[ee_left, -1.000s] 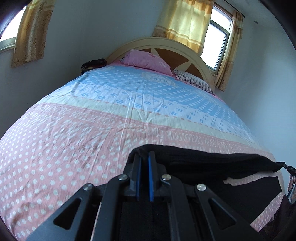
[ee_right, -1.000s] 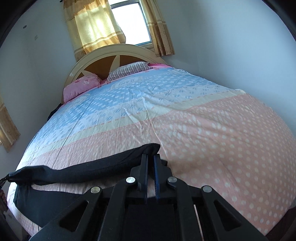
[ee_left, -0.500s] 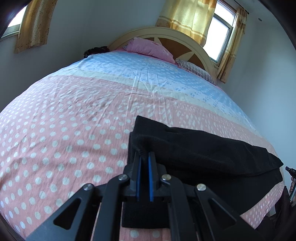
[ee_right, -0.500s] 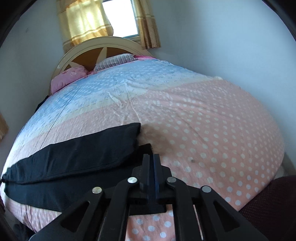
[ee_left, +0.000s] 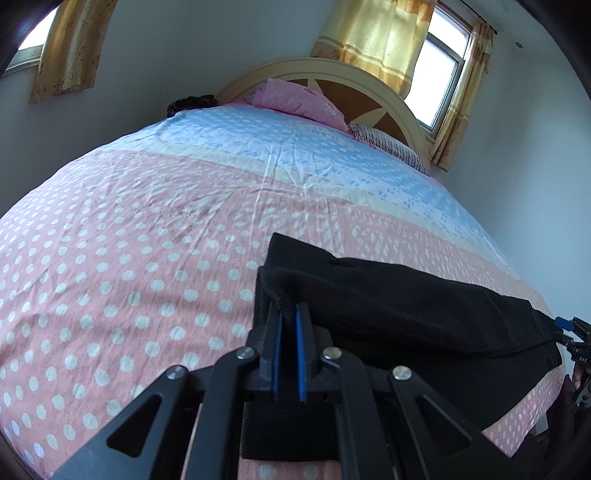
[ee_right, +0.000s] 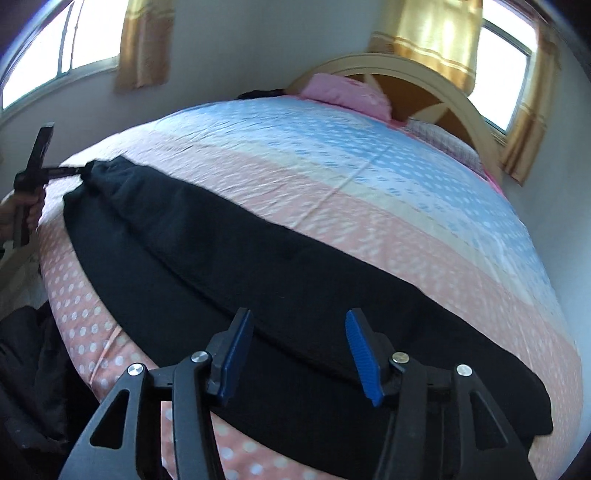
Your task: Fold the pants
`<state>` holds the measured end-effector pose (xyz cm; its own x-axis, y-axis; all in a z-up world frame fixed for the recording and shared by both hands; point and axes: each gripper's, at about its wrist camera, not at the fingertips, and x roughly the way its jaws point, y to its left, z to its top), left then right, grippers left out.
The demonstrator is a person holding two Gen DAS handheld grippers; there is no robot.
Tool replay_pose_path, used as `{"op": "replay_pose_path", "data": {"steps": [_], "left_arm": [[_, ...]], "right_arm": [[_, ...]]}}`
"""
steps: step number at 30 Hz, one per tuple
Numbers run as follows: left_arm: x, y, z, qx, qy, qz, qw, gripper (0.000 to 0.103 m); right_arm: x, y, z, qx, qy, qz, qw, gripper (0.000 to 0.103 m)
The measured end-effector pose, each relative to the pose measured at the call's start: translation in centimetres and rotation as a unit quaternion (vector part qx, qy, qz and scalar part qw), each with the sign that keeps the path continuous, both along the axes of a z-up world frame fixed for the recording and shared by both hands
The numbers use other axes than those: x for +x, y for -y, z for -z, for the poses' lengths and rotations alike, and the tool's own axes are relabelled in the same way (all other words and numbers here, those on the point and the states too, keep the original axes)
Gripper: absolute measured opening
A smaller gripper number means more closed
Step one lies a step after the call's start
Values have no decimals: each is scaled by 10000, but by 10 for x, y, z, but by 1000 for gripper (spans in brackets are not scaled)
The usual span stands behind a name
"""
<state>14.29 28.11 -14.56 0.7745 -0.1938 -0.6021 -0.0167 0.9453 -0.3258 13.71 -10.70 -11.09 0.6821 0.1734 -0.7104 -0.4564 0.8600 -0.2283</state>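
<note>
Black pants (ee_right: 258, 273) lay stretched lengthwise across the near, pink polka-dotted end of a bed (ee_left: 110, 258), folded along their length with one leg stacked on the other. Left claw (ee_left: 289, 314) pinched shut on one end of the pants, a fold of dark cloth bunched between its blue pads (ee_left: 301, 347) just above the sheet. Right claw (ee_right: 299, 332) hung over the middle of the garment, jaws just opened and standing apart, blue pads (ee_right: 238, 354) clear of the fabric and nothing gripped between them. Seen from the right wrist camera, left claw at the far left edge of the bed, clamped on the pants' end and held by a hand (ee_right: 22, 214). Farther up the bed, a cream band and a blue dotted section of the sheet, then a pink pillow (ee_left: 299, 99) and a striped pillow (ee_left: 391, 144) against a curved wooden headboard (ee_left: 369, 74). Yellow curtains (ee_left: 380, 33) beside bright windows (ee_left: 439, 85) on the pale walls behind.
</note>
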Motion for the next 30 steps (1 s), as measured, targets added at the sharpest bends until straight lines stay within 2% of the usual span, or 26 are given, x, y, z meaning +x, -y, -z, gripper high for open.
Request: {"op": "replay_pose_path", "data": {"steps": [3, 5, 8, 10, 12, 14, 16, 20, 25, 30], "left_arm": [[-3, -1, -3, -82, 90, 29, 9999, 7], [-6, 1, -10, 88, 237, 102, 9996, 7], [-11, 2, -27, 282, 641, 302, 9971, 7], [-17, 2, -45, 323, 1091, 477, 9924, 7], [-25, 3, -63, 386, 1547, 711, 9846, 7], [-30, 6, -73, 486, 1801, 964, 9777, 7], [-30, 10, -69, 648, 1694, 1179, 9763, 7], [-38, 4, -36, 757, 1276, 1271, 9807, 7], [-59, -8, -8, 597, 996, 1248, 9854, 7], [-72, -9, -4, 388, 985, 1230, 9867, 7]], "right_arm": [[4, -37, 18, -328, -101, -405, 9986, 54], [11, -50, 28, -470, -209, -532, 9973, 54], [21, -59, 37, -785, -97, -589, 9951, 53], [27, -64, 42, -962, -104, -638, 9933, 36], [28, -65, 44, -983, -178, -709, 9925, 10], [23, -66, 44, -1069, -169, -794, 9910, 5], [16, -67, 41, -1067, -111, -840, 9907, 4], [-2, -61, 37, -1071, -49, -833, 9907, 3], [-19, -53, 30, -1046, -98, -854, 9908, 3], [-34, -53, 19, -832, -92, -857, 9928, 3]]}}
